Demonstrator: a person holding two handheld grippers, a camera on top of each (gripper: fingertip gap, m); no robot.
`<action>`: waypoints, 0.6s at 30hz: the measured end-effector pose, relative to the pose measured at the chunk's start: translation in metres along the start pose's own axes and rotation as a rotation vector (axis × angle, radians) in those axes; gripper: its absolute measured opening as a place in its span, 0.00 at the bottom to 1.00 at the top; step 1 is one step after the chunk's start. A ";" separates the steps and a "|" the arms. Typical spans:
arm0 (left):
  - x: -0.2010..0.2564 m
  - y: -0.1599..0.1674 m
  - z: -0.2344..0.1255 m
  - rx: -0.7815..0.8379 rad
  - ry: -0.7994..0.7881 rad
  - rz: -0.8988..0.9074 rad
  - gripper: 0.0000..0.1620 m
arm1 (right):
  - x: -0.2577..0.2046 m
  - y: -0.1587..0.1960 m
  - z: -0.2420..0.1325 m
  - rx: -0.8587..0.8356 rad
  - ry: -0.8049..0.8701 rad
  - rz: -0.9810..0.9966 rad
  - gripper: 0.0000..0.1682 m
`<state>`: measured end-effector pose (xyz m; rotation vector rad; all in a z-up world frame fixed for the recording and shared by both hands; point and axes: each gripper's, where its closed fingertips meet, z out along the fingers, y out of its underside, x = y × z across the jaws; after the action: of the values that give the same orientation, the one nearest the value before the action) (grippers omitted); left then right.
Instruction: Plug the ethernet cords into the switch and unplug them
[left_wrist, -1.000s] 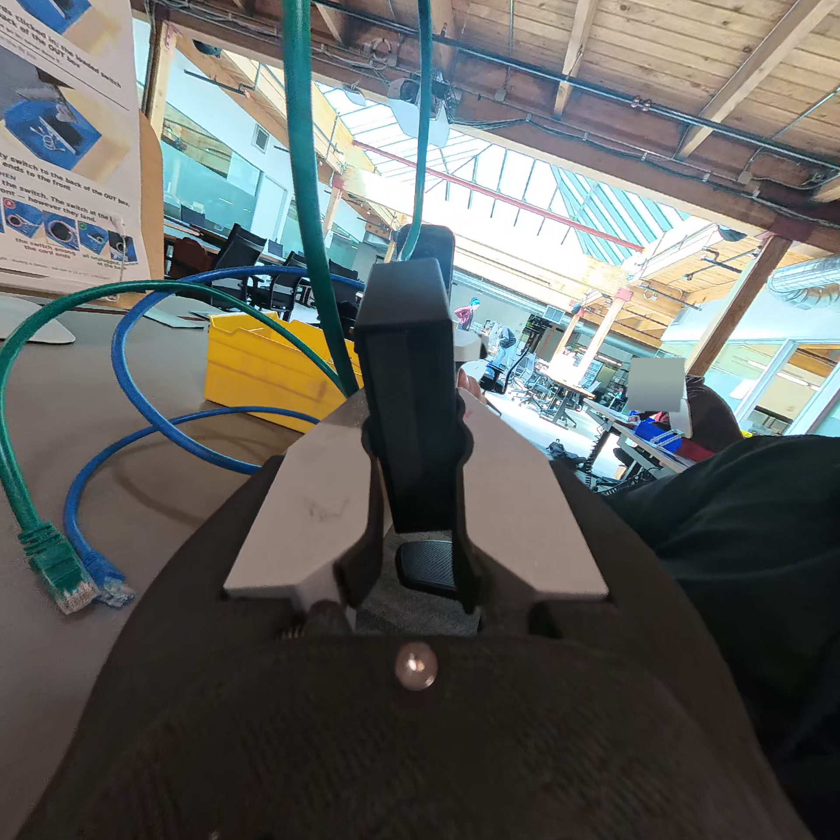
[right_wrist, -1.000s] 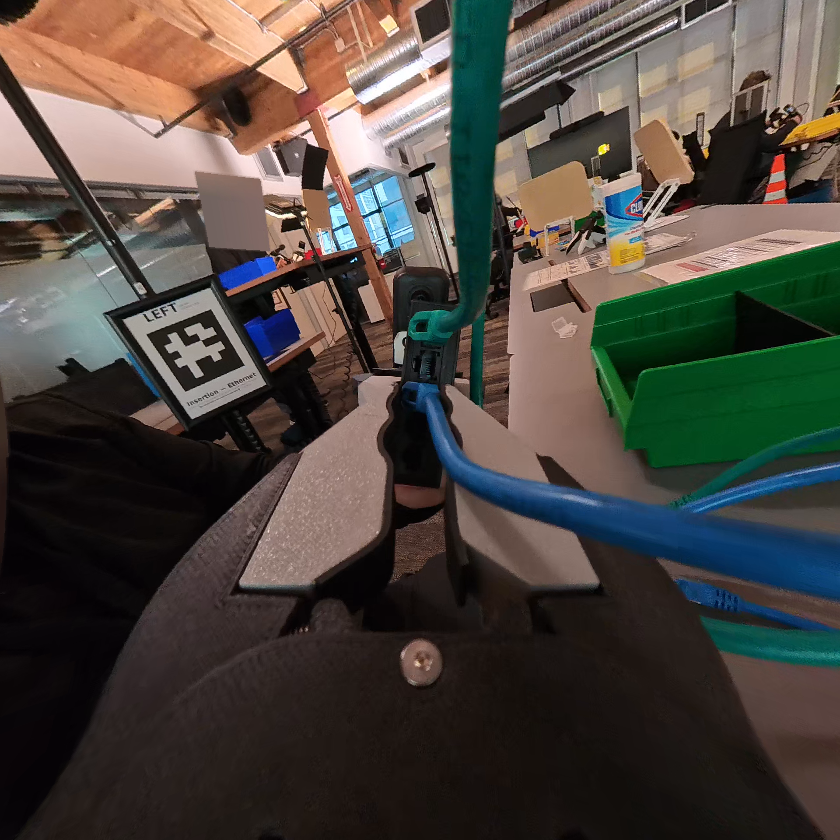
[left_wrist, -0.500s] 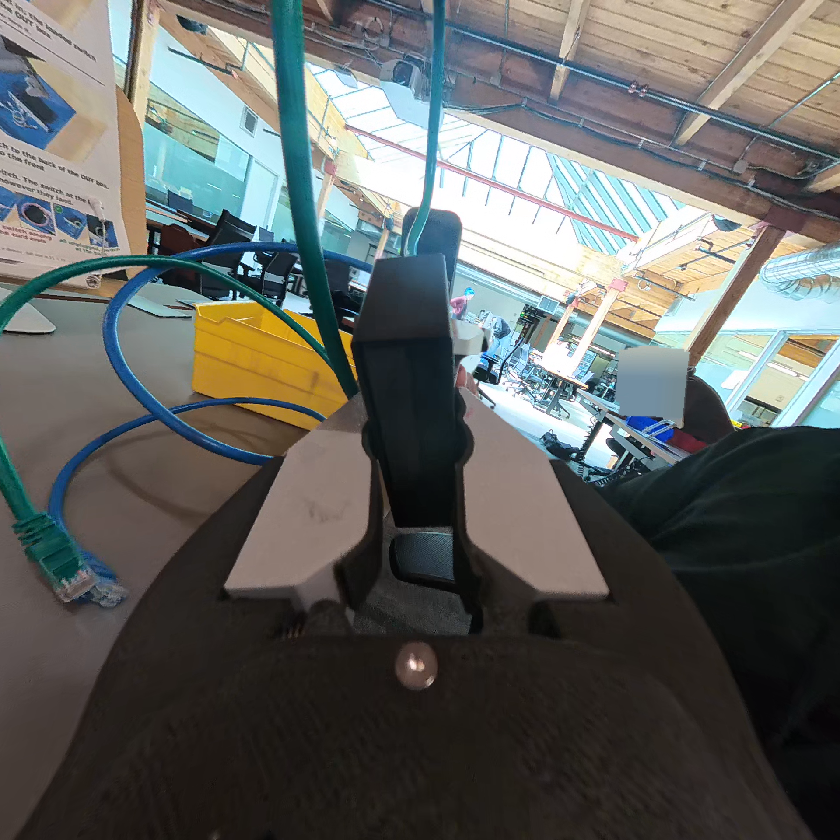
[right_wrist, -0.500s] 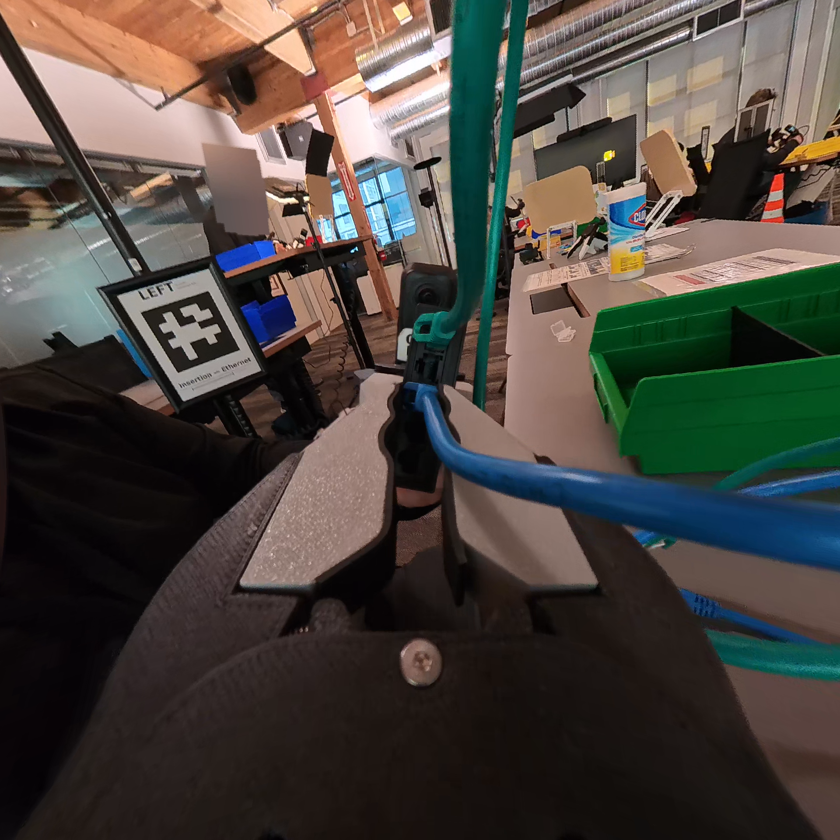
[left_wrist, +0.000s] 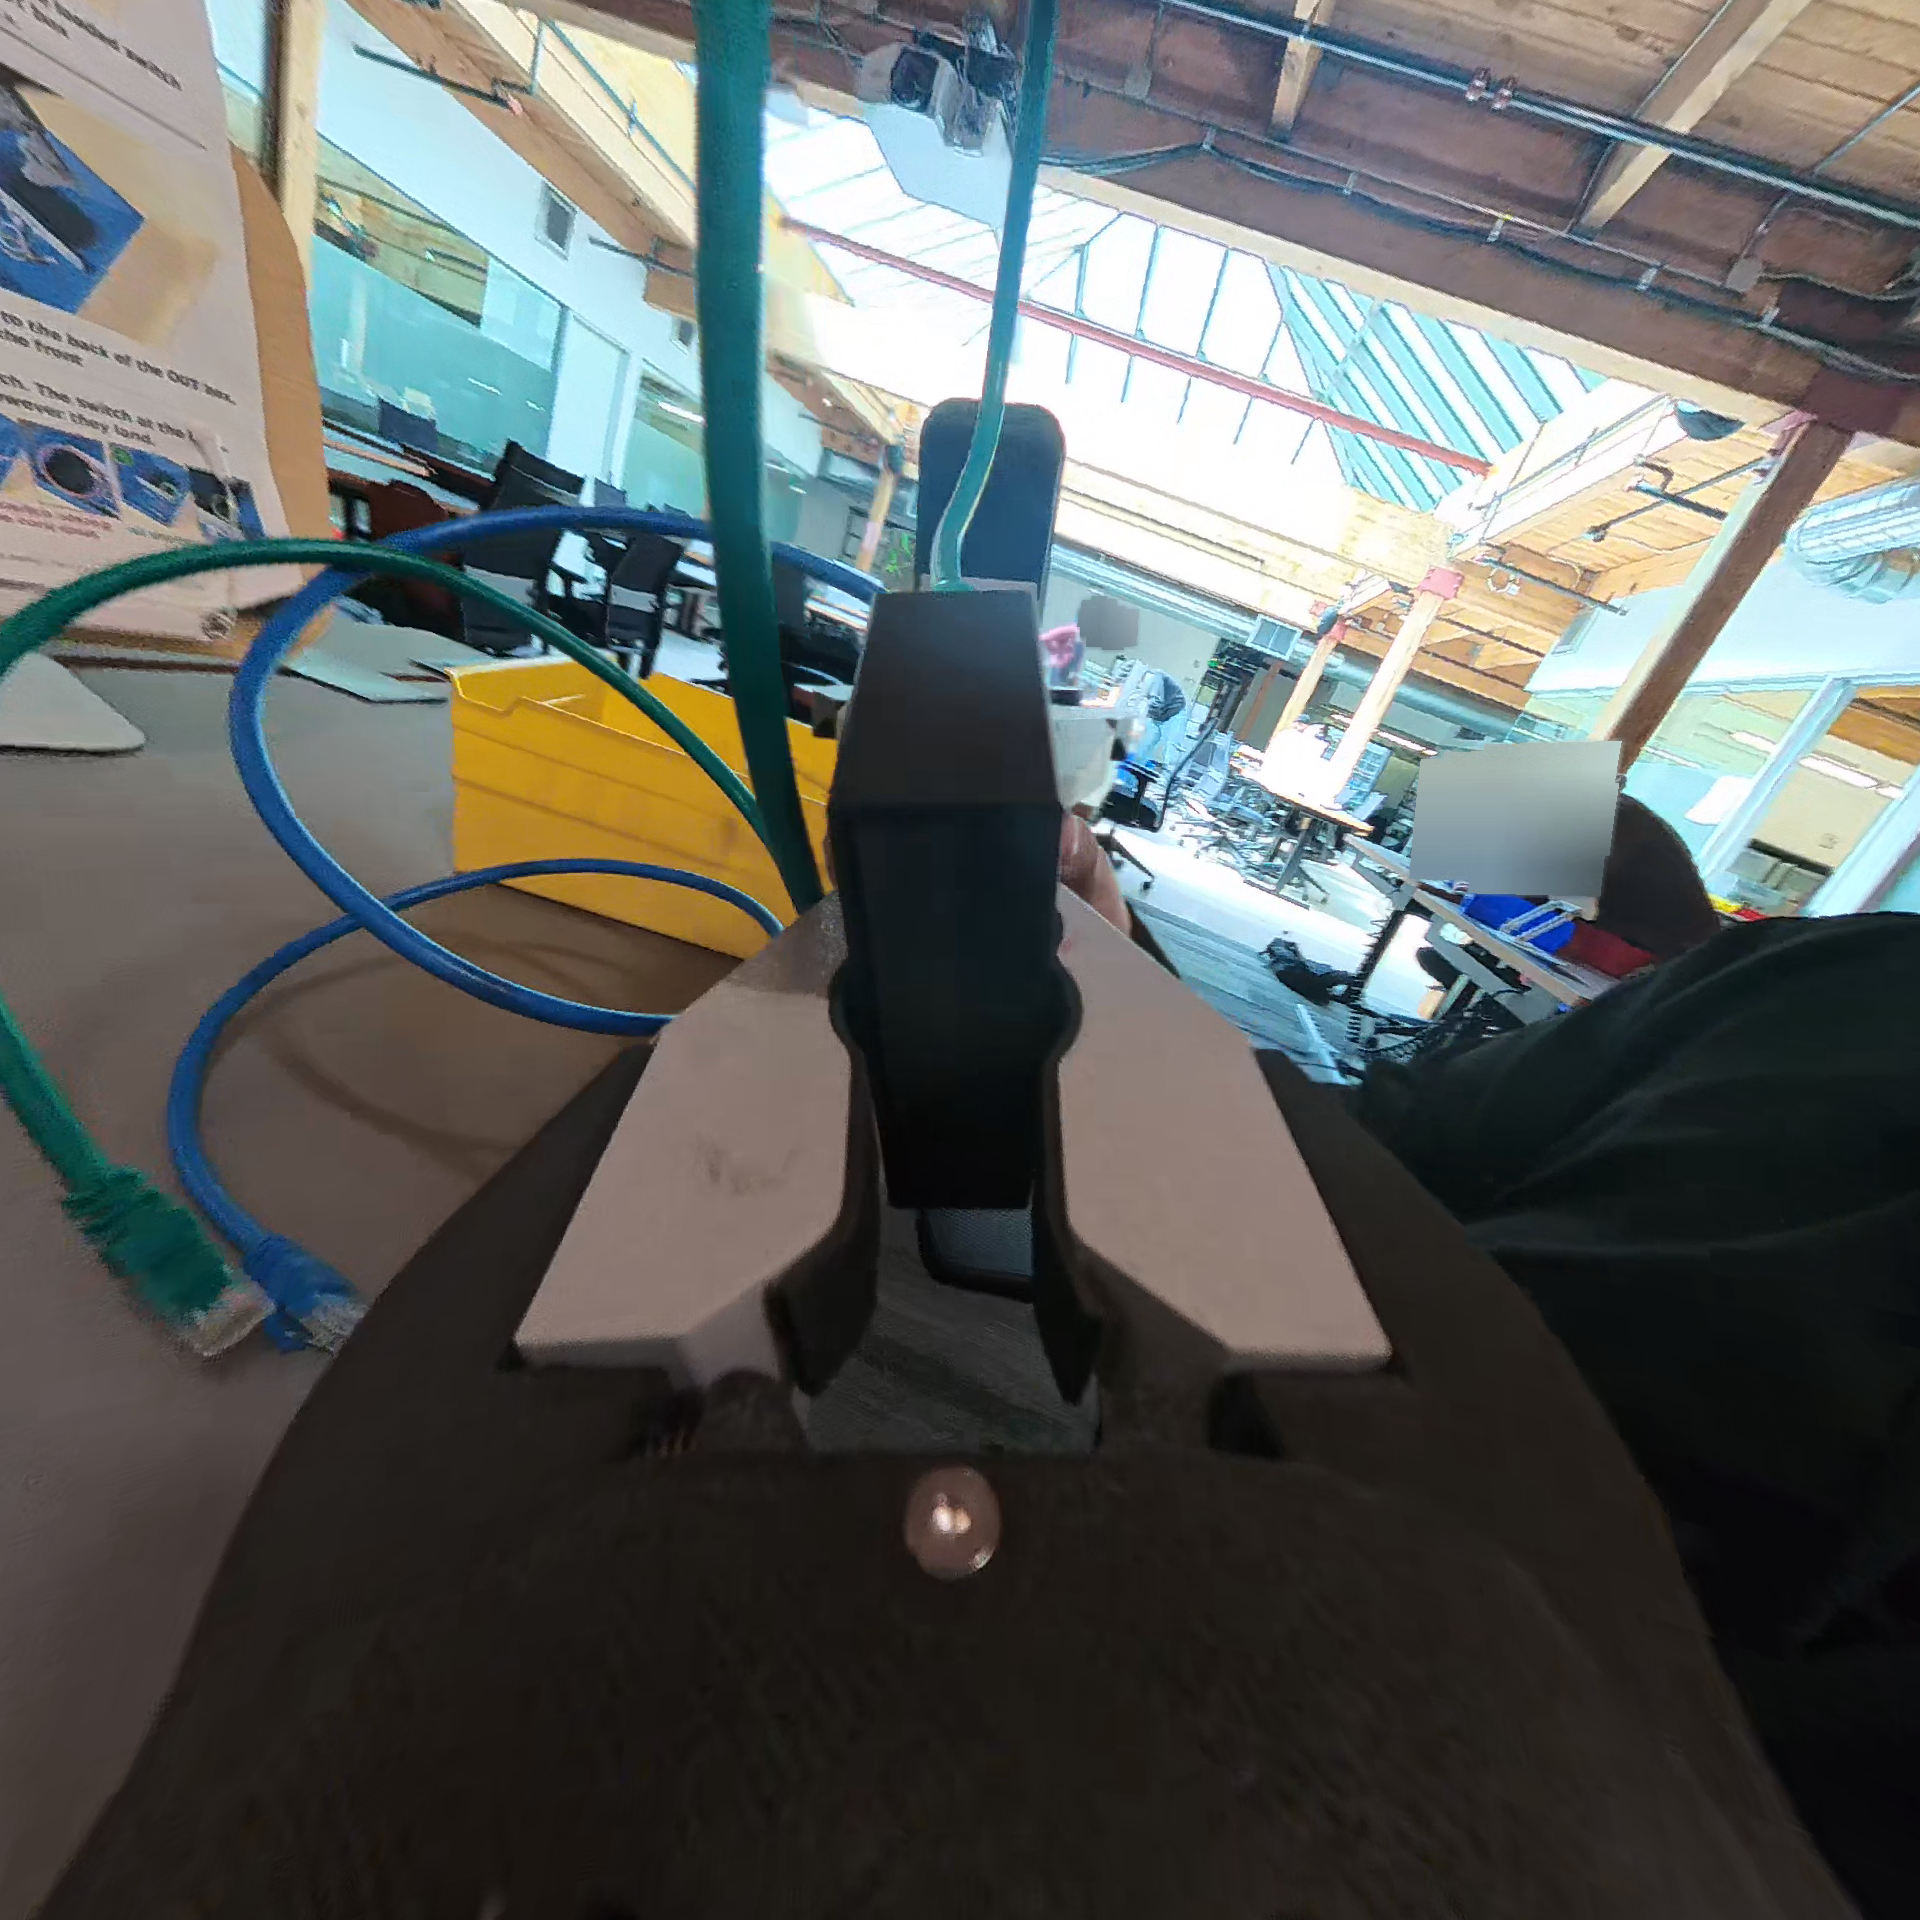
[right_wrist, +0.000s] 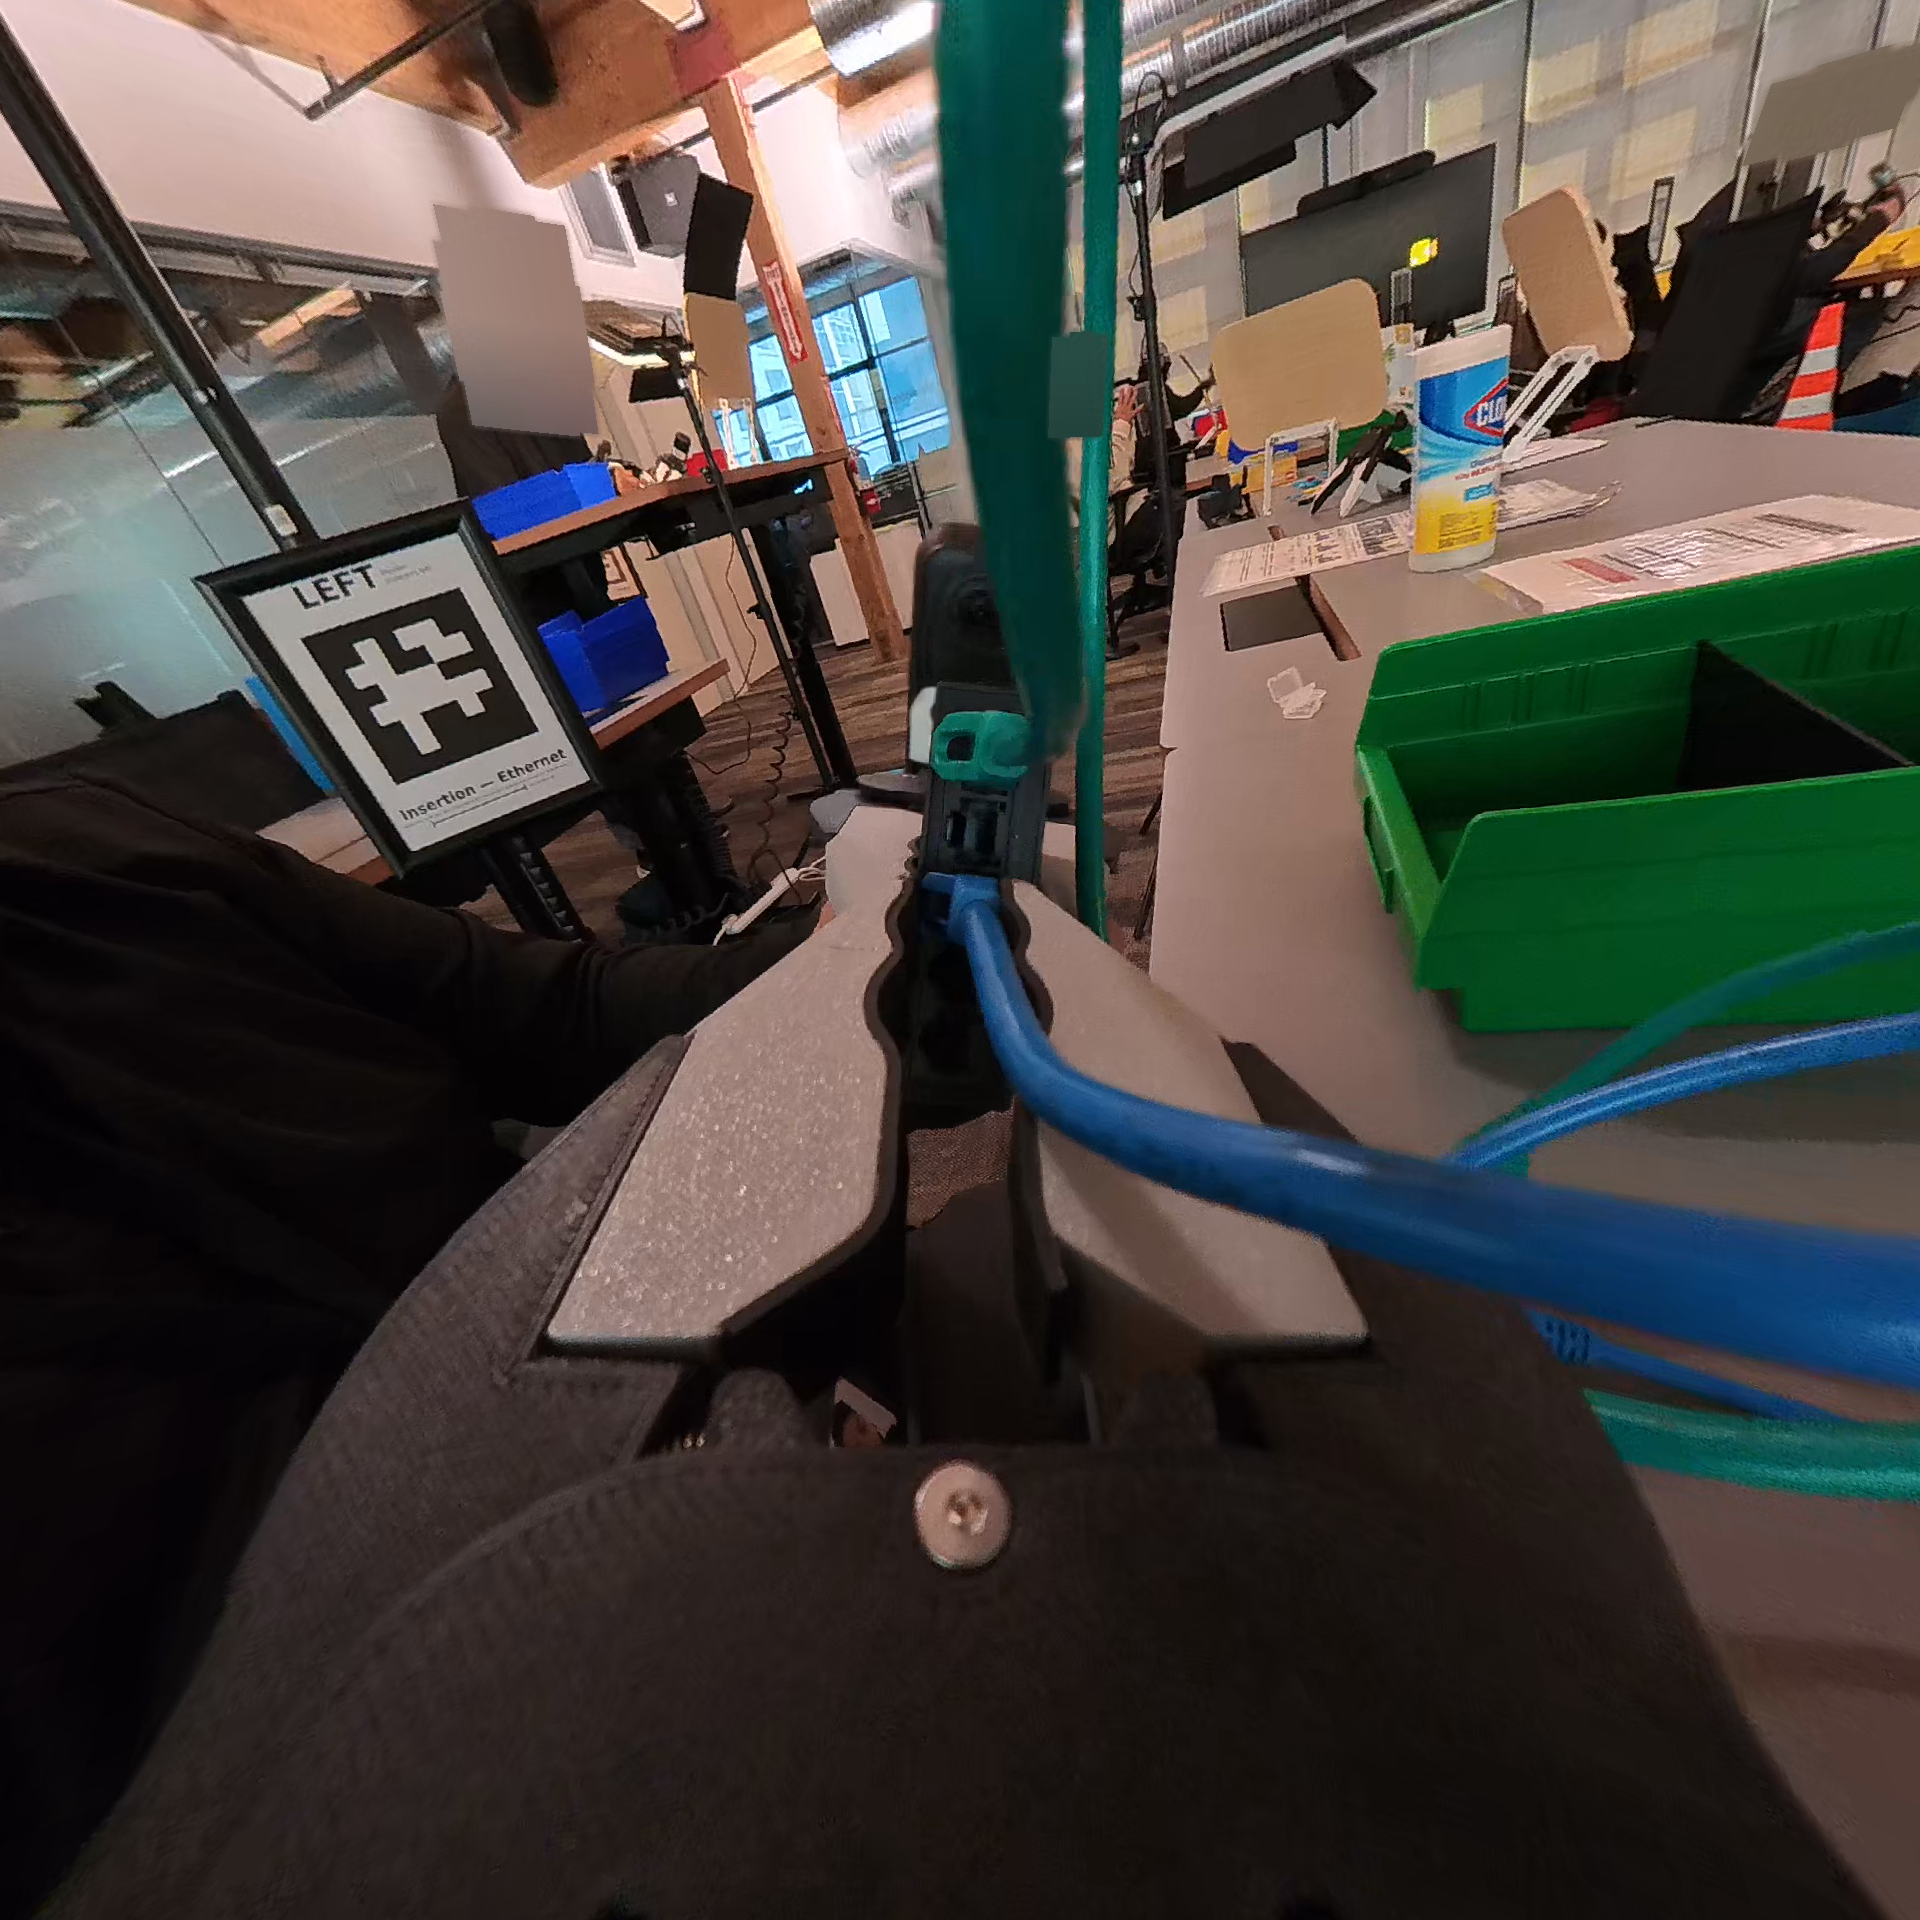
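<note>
Got the left tool (left_wrist: 951, 987) pinching a black rectangular plastic switch box (left_wrist: 940, 790), standing it up on end above the grey surface (left_wrist: 312, 1091). Squeezing it by both long sides, fingers (left_wrist: 727, 1143) pressed flat against the casing.

Over in the right wrist view, looking straight at the port face of that same switch box (right_wrist: 977, 821). Got a teal-green rubber plug boot (right_wrist: 977, 750) sitting at the upper port, with its thick green ethernet cord (right_wrist: 1003, 364) heading straight up out of frame. Right below that, got the right tool (right_wrist: 961, 914) closed tight around the blue plug (right_wrist: 951, 891) of a blue ethernet cord (right_wrist: 1247, 1164), right at the lower port. Can't tell whether it's seated all the way in or just at the mouth. Bends off to the right and down toward the surface from there.

Back in the left wrist view, seeing two loose cord ends lying side by side on the surface at the left: a green connector (left_wrist: 166, 1268) and a blue connector (left_wrist: 296, 1299), just beside each other. Big loops behind them, in front of a yellow plastic bin (left_wrist: 613, 800). Also got a printed cardboard poster (left_wrist: 114, 312) standing at the far left.

On the right tool's side, got a green plastic bin with a black divider (right_wrist: 1662, 831) on the surface, a white wipes canister (right_wrist: 1455, 447) well behind it, and a black-framed sign with a black-and-white marker (right_wrist: 416, 686) off to the left.
</note>
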<state>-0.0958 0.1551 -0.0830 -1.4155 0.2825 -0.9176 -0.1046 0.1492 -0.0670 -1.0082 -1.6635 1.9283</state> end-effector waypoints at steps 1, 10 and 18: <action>0.000 -0.003 -0.001 0.016 -0.016 0.026 0.17 | 0.000 -0.001 0.000 0.002 0.002 -0.005 0.06; 0.002 -0.007 0.001 0.042 -0.004 -0.041 0.17 | -0.001 0.000 -0.002 -0.021 0.020 -0.045 0.07; 0.003 -0.009 0.000 0.080 -0.017 -0.003 0.17 | -0.002 -0.005 0.002 0.010 0.081 -0.130 0.06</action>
<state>-0.0974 0.1537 -0.0739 -1.3497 0.2284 -0.9097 -0.1061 0.1474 -0.0619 -0.9369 -1.6317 1.7871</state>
